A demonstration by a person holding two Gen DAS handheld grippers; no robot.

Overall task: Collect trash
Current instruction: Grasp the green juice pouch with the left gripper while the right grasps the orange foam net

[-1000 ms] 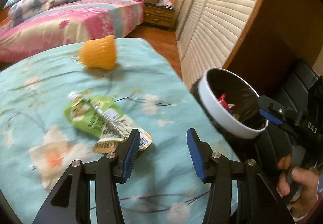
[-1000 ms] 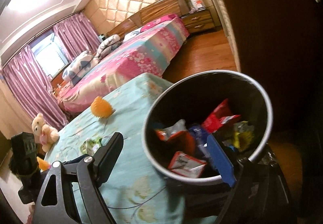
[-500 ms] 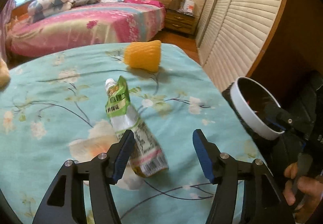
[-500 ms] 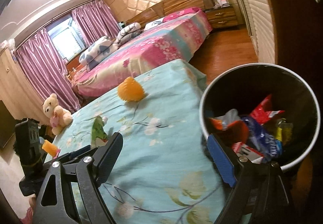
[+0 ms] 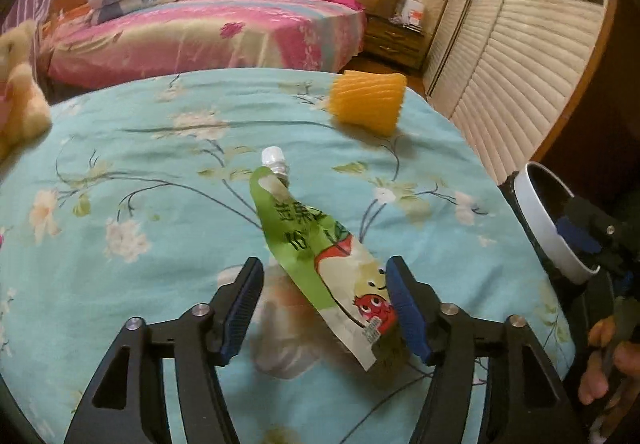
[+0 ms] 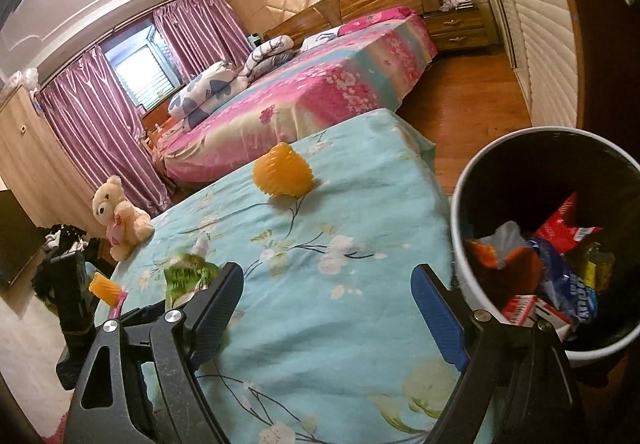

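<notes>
A green and white drink pouch [image 5: 320,244] with a white cap lies on the teal flowered bedspread [image 5: 140,184]. My left gripper [image 5: 322,280] is open around the pouch's lower end, which touches the right finger. The pouch also shows in the right wrist view [image 6: 186,276]. An orange ribbed foam sleeve [image 5: 366,102] lies farther back, also seen in the right wrist view [image 6: 284,176]. A white-rimmed black trash bin [image 6: 532,236] with several wrappers stands off the bed's right edge. My right gripper [image 6: 326,292] is open and empty above the bedspread, beside the bin.
A teddy bear [image 6: 118,218] sits at the bed's left edge. A small orange object [image 6: 105,287] lies near it. A pink bed [image 5: 200,32], a nightstand [image 5: 394,38] and slatted wardrobe doors [image 5: 512,60] stand behind. Wooden floor [image 6: 472,112] lies between the beds.
My left gripper has moved forward over the pouch, so its lower end now sits between the fingers. My right gripper has swung left, away from the bin's opening.
</notes>
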